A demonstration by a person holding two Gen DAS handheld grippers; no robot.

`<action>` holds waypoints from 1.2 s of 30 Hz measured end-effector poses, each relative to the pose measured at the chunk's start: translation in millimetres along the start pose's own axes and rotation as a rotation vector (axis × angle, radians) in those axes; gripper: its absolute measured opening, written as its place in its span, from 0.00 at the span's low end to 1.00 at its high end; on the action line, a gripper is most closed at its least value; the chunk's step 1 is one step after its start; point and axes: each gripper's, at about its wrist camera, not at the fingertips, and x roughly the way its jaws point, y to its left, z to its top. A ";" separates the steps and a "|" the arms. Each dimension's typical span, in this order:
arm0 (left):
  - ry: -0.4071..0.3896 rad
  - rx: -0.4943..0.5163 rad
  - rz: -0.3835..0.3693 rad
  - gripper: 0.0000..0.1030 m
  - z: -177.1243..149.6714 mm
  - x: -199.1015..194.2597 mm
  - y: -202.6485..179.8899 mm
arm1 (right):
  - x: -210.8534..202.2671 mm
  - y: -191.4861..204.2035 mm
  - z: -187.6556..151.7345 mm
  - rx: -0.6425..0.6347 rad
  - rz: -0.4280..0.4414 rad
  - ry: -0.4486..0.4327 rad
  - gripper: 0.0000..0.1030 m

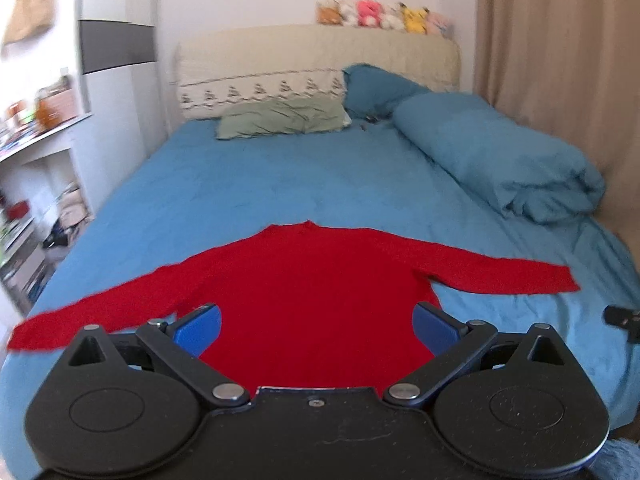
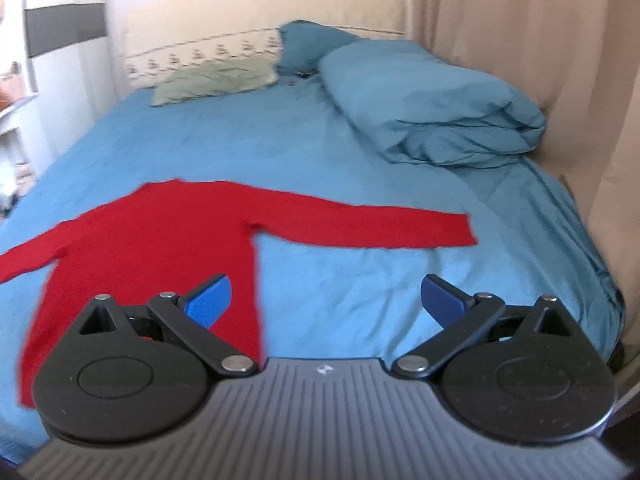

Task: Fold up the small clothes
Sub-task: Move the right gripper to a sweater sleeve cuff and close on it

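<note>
A red long-sleeved sweater (image 1: 304,280) lies flat on the blue bed sheet (image 1: 256,184), both sleeves spread out, neck toward the headboard. My left gripper (image 1: 316,330) is open and empty, hovering above the sweater's lower body. My right gripper (image 2: 326,302) is open and empty above the sheet, just right of the sweater's (image 2: 160,236) right side edge and below its right sleeve (image 2: 380,226). Its left pad (image 2: 210,304) overlaps the sweater's hem side in view. A bit of the right gripper (image 1: 624,320) shows at the right edge of the left wrist view.
A rolled blue duvet (image 1: 500,156) lies along the bed's right side by the beige curtain (image 1: 560,60). A green pillow (image 1: 280,120) and a blue pillow (image 1: 376,84) rest at the headboard, which has plush toys (image 1: 384,14) on top. Cluttered shelves (image 1: 36,184) stand at the left.
</note>
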 end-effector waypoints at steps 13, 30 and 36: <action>0.141 0.008 -0.080 1.00 40.6 240.0 -27.9 | 227.7 -100.2 -6.7 0.235 -0.133 0.064 1.00; 0.349 -0.025 -0.070 1.00 2.0 394.3 -41.9 | 350.6 -168.7 -23.7 0.499 -0.167 0.000 0.54; 0.360 -0.036 -0.066 1.00 5.3 396.5 -40.6 | 349.7 -160.4 2.1 0.430 -0.190 -0.002 0.22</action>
